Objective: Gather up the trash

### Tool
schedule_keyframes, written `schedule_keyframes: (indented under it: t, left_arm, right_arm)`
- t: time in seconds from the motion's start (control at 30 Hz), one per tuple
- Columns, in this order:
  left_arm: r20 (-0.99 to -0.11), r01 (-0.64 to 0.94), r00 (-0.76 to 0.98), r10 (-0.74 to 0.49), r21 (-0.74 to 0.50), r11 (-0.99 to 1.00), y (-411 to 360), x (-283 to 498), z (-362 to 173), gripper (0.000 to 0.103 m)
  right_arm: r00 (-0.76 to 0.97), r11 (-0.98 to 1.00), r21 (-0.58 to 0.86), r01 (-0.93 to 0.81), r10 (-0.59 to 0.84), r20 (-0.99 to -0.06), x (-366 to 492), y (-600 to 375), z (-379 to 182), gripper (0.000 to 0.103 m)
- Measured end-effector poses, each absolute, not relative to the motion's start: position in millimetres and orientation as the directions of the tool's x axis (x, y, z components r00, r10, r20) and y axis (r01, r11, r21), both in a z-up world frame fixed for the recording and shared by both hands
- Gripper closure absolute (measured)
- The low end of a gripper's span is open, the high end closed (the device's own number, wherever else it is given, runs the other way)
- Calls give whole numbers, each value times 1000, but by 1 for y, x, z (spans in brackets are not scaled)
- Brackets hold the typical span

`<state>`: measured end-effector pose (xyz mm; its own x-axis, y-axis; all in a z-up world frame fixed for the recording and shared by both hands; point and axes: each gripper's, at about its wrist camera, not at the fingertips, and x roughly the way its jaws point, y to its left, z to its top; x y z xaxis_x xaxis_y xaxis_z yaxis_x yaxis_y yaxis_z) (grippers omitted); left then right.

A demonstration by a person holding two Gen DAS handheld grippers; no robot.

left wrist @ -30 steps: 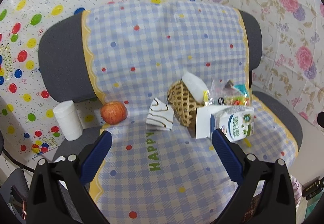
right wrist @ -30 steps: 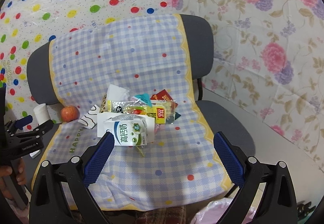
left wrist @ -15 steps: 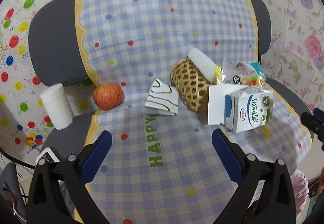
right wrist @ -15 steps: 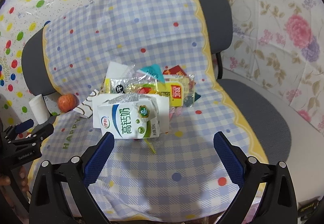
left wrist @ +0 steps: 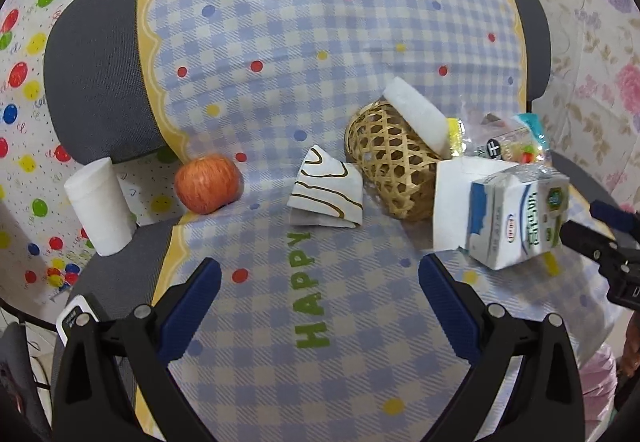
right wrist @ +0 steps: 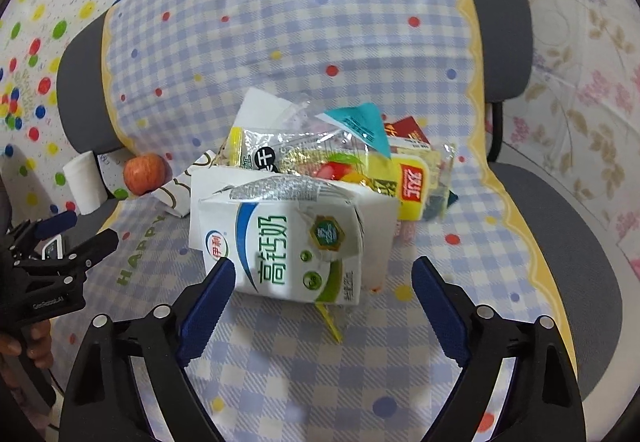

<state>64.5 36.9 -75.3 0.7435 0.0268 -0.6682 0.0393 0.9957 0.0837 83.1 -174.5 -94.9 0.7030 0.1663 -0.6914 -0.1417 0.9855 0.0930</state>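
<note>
Chair [left wrist: 96,54] draped in a checked cloth [left wrist: 320,322] held all the clutter, nothing collected yet as far as shown: milk carton [right wrist: 288,242], snack wrappers [right wrist: 360,158] heaped behind it, woven basket [left wrist: 388,158] tipped on its side, folded napkin [left wrist: 326,188], apple [left wrist: 208,182] and paper cup [left wrist: 98,206] at far left. Carton sat near-right on the seat, printed face toward the right camera, torn gable top uppermost, long axis roughly upright and leaning slightly. Right gripper [right wrist: 322,280] had its jaws apart and just closing in, carton between them but pads not pressing. Left gripper [left wrist: 320,282] was spread wide over bare cloth, empty. Pickup of carton looked next; wrappers remained.
</note>
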Motion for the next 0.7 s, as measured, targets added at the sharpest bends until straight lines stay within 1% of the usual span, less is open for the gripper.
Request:
schedule_keyframes:
  t: [0.07, 0.23, 0.3, 0.47, 0.53, 0.63, 0.7]
  left_arm:
    - [-674, 45, 739, 14, 70, 997, 38, 70, -75, 7]
    - [-673, 61, 740, -1, 66, 996, 34, 75, -75, 7]
    - [-677, 68, 736, -1, 73, 995, 32, 76, -75, 7]
    - [-683, 71, 731, 5, 83, 994, 30, 78, -77, 7]
    - [-684, 72, 730, 4, 82, 994, 31, 77, -77, 7]
    - [-684, 71, 730, 8, 87, 994, 32, 74, -78, 7]
    - [-683, 69, 731, 12, 91, 993, 32, 72, -78, 7]
  right_arm:
    - [702, 982, 98, -163, 185, -688, 91, -175, -95, 21]
    - [700, 968, 140, -208, 247, -670, 110, -180, -94, 22]
    - [703, 961, 157, -229, 274, -656, 115, -181, -91, 28]
    - [703, 950, 166, -266, 309, -641, 130, -177, -87, 28]
    - [685, 943, 165, -288, 323, -653, 136, -177, -88, 29]
    - [648, 939, 162, -302, 327, -688, 133, -176, -93, 42]
    - [645, 940, 133, -313, 313, -697, 121, -175, -94, 43]
